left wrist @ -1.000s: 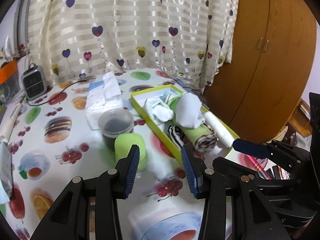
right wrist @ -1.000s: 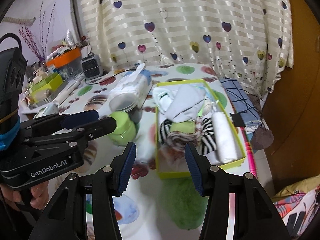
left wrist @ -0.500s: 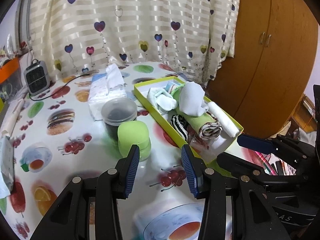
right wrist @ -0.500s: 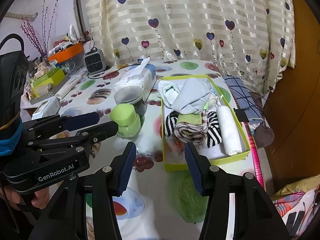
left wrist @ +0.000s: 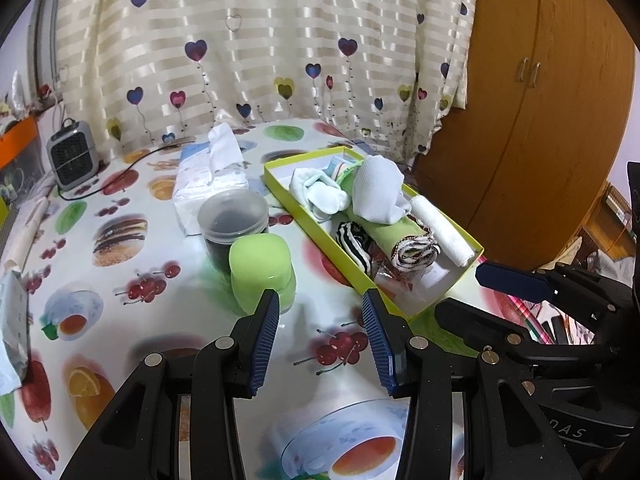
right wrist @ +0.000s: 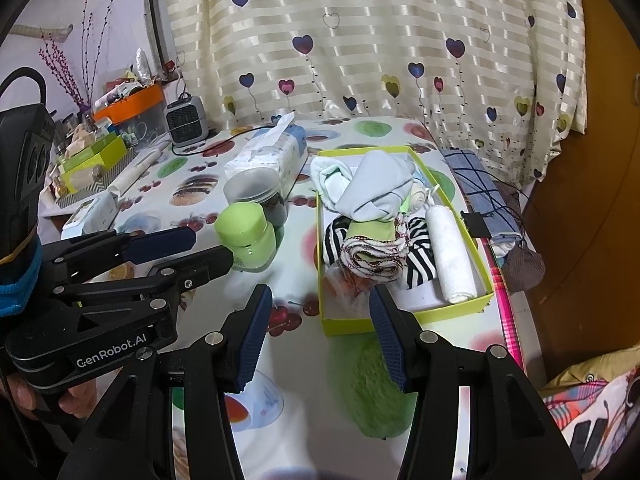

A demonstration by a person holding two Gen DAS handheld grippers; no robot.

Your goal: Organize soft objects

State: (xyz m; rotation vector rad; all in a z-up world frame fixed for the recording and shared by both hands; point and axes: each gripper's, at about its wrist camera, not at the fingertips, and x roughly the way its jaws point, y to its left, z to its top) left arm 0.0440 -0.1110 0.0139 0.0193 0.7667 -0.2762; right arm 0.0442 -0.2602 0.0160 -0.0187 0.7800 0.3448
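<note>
I am holding the left gripper [left wrist: 320,316] with its jaws standing apart and nothing between them, hovering over the fruit-printed tablecloth [left wrist: 120,280]; just past its left fingertip a green jar [left wrist: 260,272] with a rounded lid is standing, and touching it from behind is a clear tub [left wrist: 234,220] with dark contents I cannot identify. My right gripper [right wrist: 320,304] is likewise spread wide and gripping nothing, its right fingertip showing in front of the near edge of the yellow-green tray [right wrist: 404,318]. That tray is carrying the soft things: a rolled white towel [right wrist: 450,252] is lying along its right wall, a rolled cloth with a green centre and patterned edge [right wrist: 372,252] is sitting in the middle on top of a black-and-white striped piece [right wrist: 420,264], and a pale grey sock [right wrist: 376,188] is draped over the roll, with a bundle of white socks [right wrist: 332,178] bunched at the far left corner. The near end of the tray is showing bare white floor with a crumpled bit of clear wrapping. A fuzzy green cloth [right wrist: 368,384] is lying on the table just in front of the tray, outside it, below my right fingers. Farther out, a pack of tissues [left wrist: 210,176] is sitting behind the tub, and a small grey heater [left wrist: 72,154] is standing near the heart-patterned curtain [left wrist: 260,40].
</note>
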